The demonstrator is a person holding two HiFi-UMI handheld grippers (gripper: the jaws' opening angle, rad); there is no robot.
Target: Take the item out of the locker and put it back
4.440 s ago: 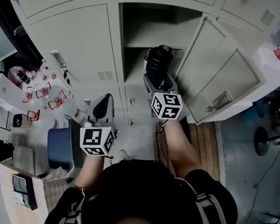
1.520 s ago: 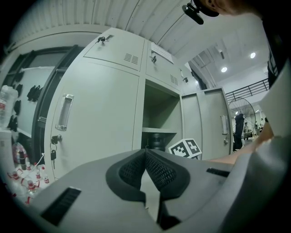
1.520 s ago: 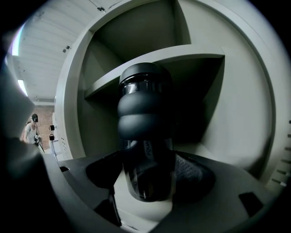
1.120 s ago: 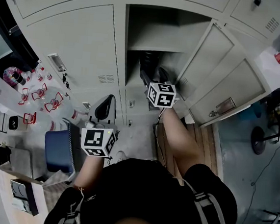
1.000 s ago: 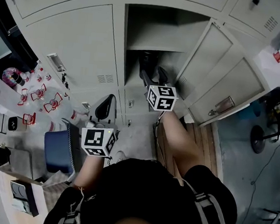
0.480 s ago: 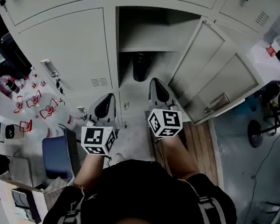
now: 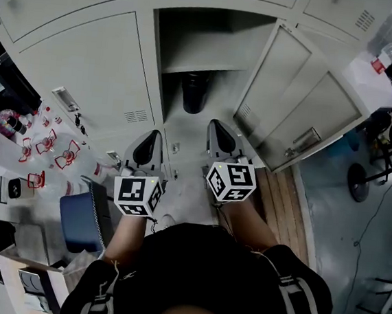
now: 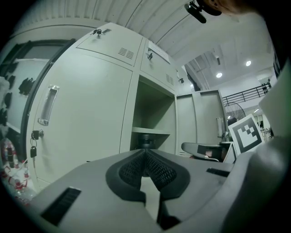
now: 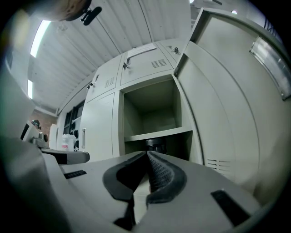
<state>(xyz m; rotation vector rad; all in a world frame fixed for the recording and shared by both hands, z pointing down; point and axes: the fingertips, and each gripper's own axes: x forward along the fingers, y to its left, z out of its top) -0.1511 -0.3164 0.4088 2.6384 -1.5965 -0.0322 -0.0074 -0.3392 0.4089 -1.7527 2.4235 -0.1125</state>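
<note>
Head view: tall black cylindrical container (image 7: 194, 92) stands upright beneath the shelf (image 7: 211, 66) of the grey steel locker (image 7: 207, 37) — dead ahead of the right gripper (image 7: 220, 134), nearer than the left gripper (image 7: 147, 149); both claws closed, empty

**Open locker at upper centre, both grippers held level in front of it**

The locker (image 7: 214, 41) stands open, its door (image 7: 295, 93) swung towards the right of the frame. Under its shelf (image 7: 203, 66) stands a dark cylindrical item (image 7: 194, 92), upright and apart from both grippers. The left gripper (image 7: 152, 136) and right gripper (image 7: 215, 124) sit side by side in mid-frame below the opening. Each narrows to a closed tip with nothing in it, and neither touches the locker. Their marker cubes are just above the person's dark clothing (image 7: 191, 277). A blue object (image 7: 79, 219) sits at lower left, and red-and-white items (image 7: 49, 144) lie at the left edge.
</note>
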